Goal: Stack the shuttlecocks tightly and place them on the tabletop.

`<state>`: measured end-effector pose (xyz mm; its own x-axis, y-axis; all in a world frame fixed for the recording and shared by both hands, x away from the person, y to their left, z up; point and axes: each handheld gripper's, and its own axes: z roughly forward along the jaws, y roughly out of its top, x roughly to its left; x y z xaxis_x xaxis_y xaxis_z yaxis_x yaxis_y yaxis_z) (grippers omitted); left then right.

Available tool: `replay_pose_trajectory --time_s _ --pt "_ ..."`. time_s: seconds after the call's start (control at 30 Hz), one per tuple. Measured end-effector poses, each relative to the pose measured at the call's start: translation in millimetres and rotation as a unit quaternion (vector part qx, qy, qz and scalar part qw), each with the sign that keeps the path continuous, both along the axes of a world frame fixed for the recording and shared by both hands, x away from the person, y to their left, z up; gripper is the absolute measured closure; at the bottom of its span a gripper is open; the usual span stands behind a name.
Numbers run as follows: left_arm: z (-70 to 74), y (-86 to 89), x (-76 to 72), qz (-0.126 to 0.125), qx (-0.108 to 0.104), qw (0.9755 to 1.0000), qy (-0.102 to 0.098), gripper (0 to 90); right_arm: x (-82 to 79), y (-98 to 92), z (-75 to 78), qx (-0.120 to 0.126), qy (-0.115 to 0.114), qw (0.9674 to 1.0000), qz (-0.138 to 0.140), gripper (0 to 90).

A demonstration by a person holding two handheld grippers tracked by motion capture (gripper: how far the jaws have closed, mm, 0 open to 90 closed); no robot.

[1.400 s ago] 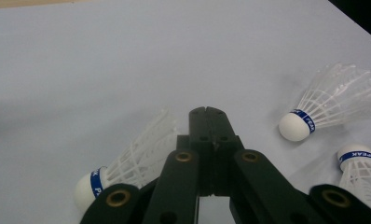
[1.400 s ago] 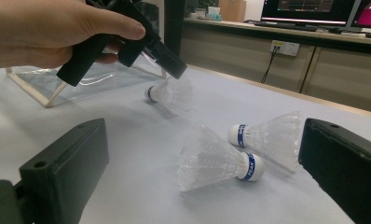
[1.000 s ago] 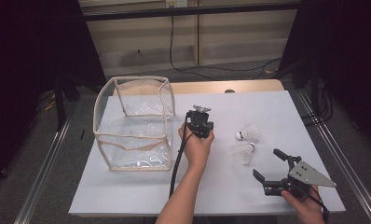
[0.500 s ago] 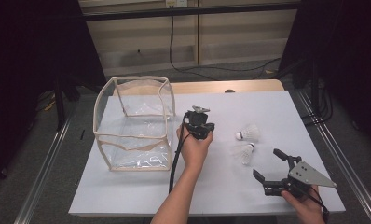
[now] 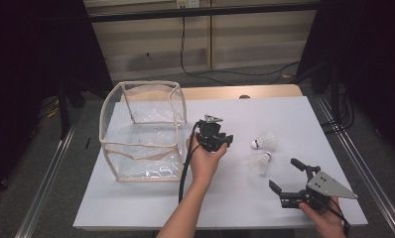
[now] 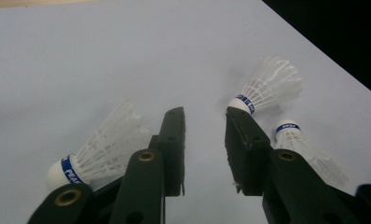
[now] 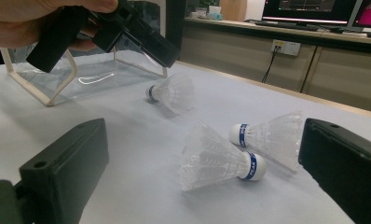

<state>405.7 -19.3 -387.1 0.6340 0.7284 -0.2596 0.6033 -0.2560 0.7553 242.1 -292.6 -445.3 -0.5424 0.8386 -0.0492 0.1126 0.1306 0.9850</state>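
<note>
Even overhead light leaves the table bright and the surroundings dark. Shadows under the shuttlecocks ahead of the right gripper are faint. Glare streaks the clear box beyond.

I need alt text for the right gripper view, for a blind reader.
Three white shuttlecocks lie on a white table: two between the right gripper's open black jaws, one farther off beneath the left gripper.
</note>
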Motion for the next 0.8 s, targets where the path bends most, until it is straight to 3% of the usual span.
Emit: replay_pose_trajectory --time_s 0.2,0.47,0.6,0.8 --pt "1.1 1.5 -6.5 -0.021 -0.02 0.9995 0.008 55.2 0.0 -0.4 0.0 -0.001 0.001 1.0 0.0 1.1" --pt "1.9 2.5 -15.3 -0.057 -0.026 0.998 -0.007 44.3 -0.2 -0.2 0.0 0.0 0.001 1.0 0.0 1.1" --pt "1.0 4.6 -19.1 -0.066 -0.047 0.9966 -0.015 40.7 -0.2 -0.6 -0.1 -0.001 0.001 1.0 0.0 1.1" --pt "-4.4 7.5 -23.3 -0.079 -0.056 0.9952 -0.011 32.8 -0.2 -0.4 -0.1 0.0 0.001 1.0 0.0 1.1"
